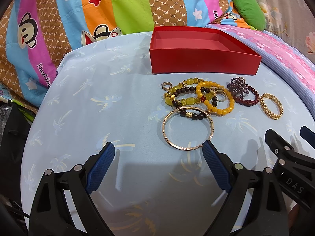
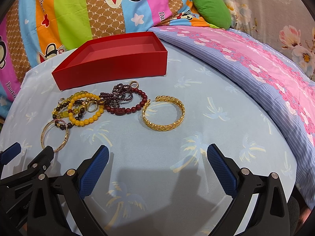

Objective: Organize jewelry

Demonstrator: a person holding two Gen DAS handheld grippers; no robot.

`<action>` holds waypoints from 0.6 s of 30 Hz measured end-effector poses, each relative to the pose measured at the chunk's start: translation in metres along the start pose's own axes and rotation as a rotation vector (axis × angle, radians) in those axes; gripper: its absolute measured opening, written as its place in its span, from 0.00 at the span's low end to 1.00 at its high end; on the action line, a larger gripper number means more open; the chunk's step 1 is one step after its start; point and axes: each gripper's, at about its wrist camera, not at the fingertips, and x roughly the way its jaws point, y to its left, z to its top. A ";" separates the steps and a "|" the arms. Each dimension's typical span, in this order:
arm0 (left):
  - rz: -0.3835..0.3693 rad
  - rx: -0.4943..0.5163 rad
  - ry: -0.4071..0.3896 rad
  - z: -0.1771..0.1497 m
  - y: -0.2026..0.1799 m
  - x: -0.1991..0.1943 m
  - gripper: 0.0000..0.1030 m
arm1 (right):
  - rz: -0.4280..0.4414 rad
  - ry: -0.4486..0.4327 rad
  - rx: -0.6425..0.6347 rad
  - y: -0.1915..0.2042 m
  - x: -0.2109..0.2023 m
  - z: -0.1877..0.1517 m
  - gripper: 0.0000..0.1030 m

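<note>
- A heap of jewelry is seen on a pale blue palm-print cloth, just in front of an open, empty red cardboard box.
- In the left wrist view, a thin rose-gold metal bangle lies at the near edge of the heap, with a bracelet of dark brown beads draped over its 12 o'clock rim.
- A bracelet of round yellow beads is tangled with a bracelet of large olive-yellow and dark beads; a small gold hoop earring sits at the 9 o'clock side of the heap.
- A dark red beaded bracelet and a bunched strand of small garnet-coloured beads are found at the heap's 3 o'clock side.
- A wide gold woven-pattern cuff lies apart at 3 o'clock of the red beads.
- The left gripper is held with its jaws spread wide and empty, its right blue pad just beside the bangle's near rim.
- The right gripper is likewise spread and empty, with the gold cuff at its 12 o'clock.
- A striped cartoon-print blanket and a green cushion are seen behind the box.
</note>
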 end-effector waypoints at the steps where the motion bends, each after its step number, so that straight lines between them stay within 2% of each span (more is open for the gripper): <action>1: 0.001 0.001 0.000 0.000 0.000 0.000 0.84 | 0.000 0.000 0.000 0.000 0.000 0.000 0.94; 18: -0.004 -0.001 -0.003 0.000 -0.001 -0.001 0.83 | -0.002 -0.001 0.000 0.000 0.000 0.000 0.94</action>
